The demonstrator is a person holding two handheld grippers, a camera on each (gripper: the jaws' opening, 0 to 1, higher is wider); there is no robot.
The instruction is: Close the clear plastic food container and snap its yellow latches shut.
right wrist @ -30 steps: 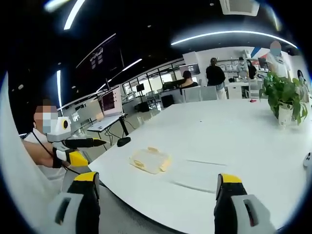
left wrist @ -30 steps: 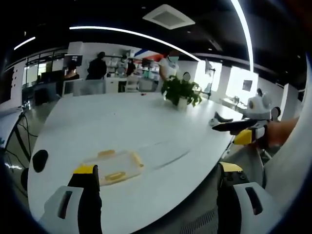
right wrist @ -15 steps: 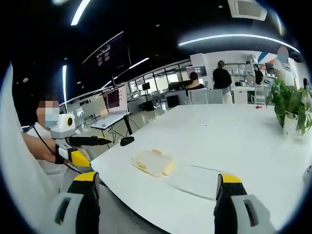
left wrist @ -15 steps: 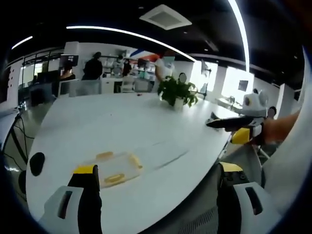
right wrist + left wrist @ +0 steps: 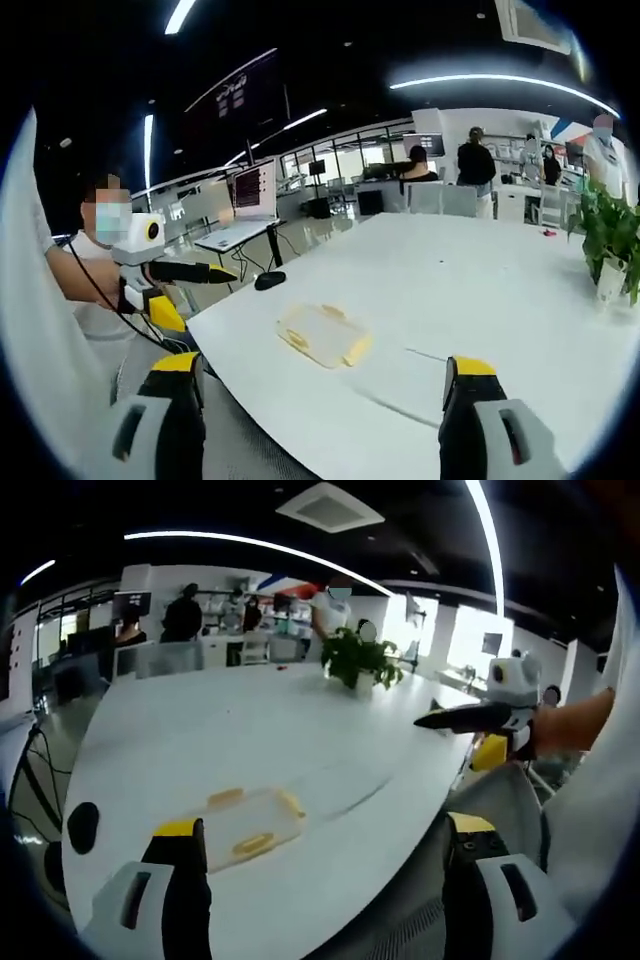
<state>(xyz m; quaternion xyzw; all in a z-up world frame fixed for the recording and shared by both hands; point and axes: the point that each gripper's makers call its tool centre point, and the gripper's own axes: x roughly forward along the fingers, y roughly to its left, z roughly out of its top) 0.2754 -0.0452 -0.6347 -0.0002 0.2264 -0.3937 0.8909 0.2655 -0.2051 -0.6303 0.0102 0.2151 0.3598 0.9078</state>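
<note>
While the clear container (image 5: 243,824) lay on the white table (image 5: 230,730), well ahead of our open left gripper (image 5: 318,880) and open right gripper (image 5: 318,400), we judged the left nearer.

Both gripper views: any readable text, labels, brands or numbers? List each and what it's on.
None can be read.
Dark ceiling panel, right gripper view: pale lettering, too blurred to read.
Monitor at the desks behind the table: lit screen, content too small.
Clear plastic food container: no label visible.
Left gripper and right gripper: no markings visible.
</note>
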